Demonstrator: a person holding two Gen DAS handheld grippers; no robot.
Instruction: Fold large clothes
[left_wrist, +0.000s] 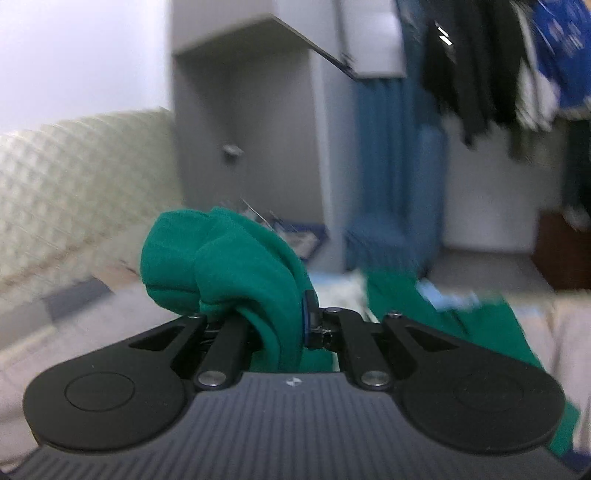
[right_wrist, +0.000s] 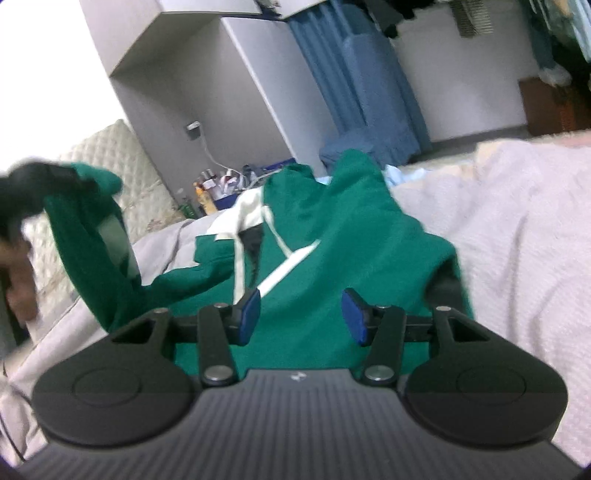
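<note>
- Green sweatshirt (left_wrist: 236, 266) cloth bunches right before the left gripper (left_wrist: 291, 321), whose fingers pinch it.
- Right gripper (right_wrist: 300, 317) hovers over the sweatshirt, fingers (right_wrist: 248, 314) spread with nothing gripped.
- Most of the sweatshirt lies on the bed (right_wrist: 517, 229); one sleeve is raised at left.

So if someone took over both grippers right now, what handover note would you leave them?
Left gripper: shut on a bunched part of the green garment, lifted off the bed.
Right gripper: open, holding nothing, poised over the garment's near part.
Garment: mostly spread, rumpled, on the bed, white drawstrings showing; one part raised at the far left of the right wrist view.
Done: one part picked up; no neat fold visible yet.
Left: probably lay that part across, flatten, finish folding.
</note>
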